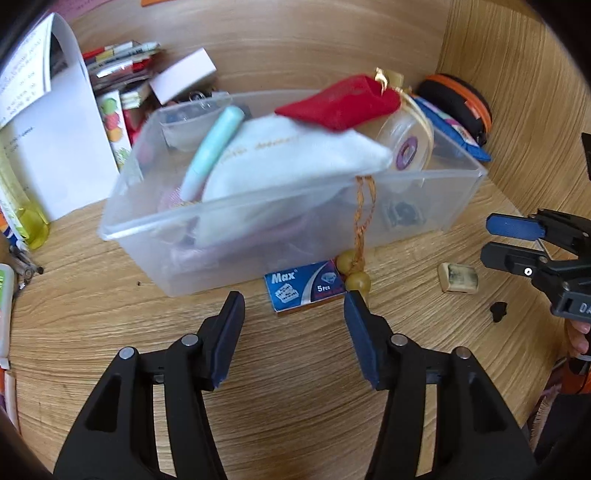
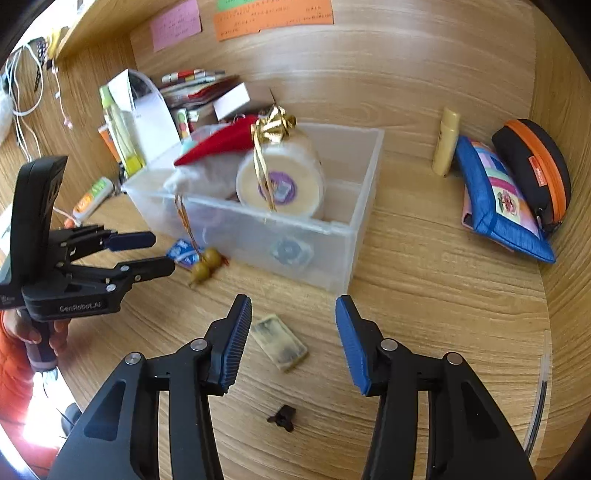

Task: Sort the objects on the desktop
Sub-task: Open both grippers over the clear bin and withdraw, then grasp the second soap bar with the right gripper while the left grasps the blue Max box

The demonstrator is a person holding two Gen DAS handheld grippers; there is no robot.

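Item 1: small blue box (image 1: 304, 286), flat card packet lying on the table (image 1: 295, 369) against the front wall of the clear plastic bin (image 1: 236, 236), touching two olive beads (image 1: 354, 273) that hang on a gold cord out of the bin. Printed "Max" and "5 Pcs". Likely light, stiff and smooth-faced; best pinched across its short edges, clear of the cord.

Item 2: worn cream eraser (image 2: 279, 345), flat on the table in front of the bin's near corner. Probably light, slightly rubbery, grippy; take across its narrow width.

Left tool (image 1: 293, 306): jaws partly open, empty, angled down just short of the box.

Right tool (image 2: 293, 317): jaws partly open, empty, the eraser lying between and a little beyond the tips, untouched.

Other writing: "GenRoboт.AI"-style lettering on the left tool's body, partly blurred; wall notes (image 2: 273, 16) unreadable
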